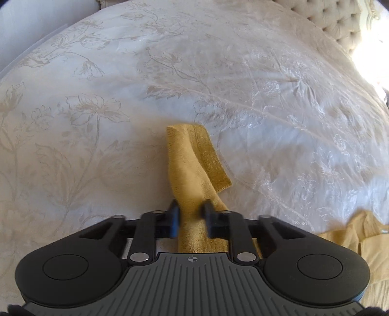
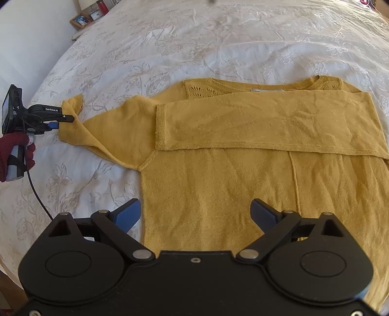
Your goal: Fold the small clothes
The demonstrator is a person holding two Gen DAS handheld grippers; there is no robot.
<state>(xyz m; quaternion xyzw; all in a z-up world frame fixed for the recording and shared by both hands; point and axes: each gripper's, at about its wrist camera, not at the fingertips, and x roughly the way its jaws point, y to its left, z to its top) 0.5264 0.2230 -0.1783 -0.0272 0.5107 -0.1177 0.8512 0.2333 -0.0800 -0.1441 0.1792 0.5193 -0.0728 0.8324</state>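
A mustard-yellow knit sweater (image 2: pixel 218 175) lies flat on the bed, neckline at the far side. One sleeve (image 2: pixel 267 121) is folded across the chest. The other sleeve (image 2: pixel 109 136) stretches out to the left. My left gripper (image 1: pixel 190 214) is shut on that sleeve's cuff (image 1: pixel 192 158), which sticks up past the fingers; it also shows in the right wrist view (image 2: pixel 64 121), held by a red-gloved hand. My right gripper (image 2: pixel 195 214) is open and empty, just above the sweater's lower body.
A white bedspread with a floral pattern (image 2: pixel 170 36) covers the bed. A tufted headboard (image 1: pixel 340 21) is at the far right in the left wrist view. A nightstand with a clock and a picture frame (image 2: pixel 87 17) stands beyond the bed's far left edge.
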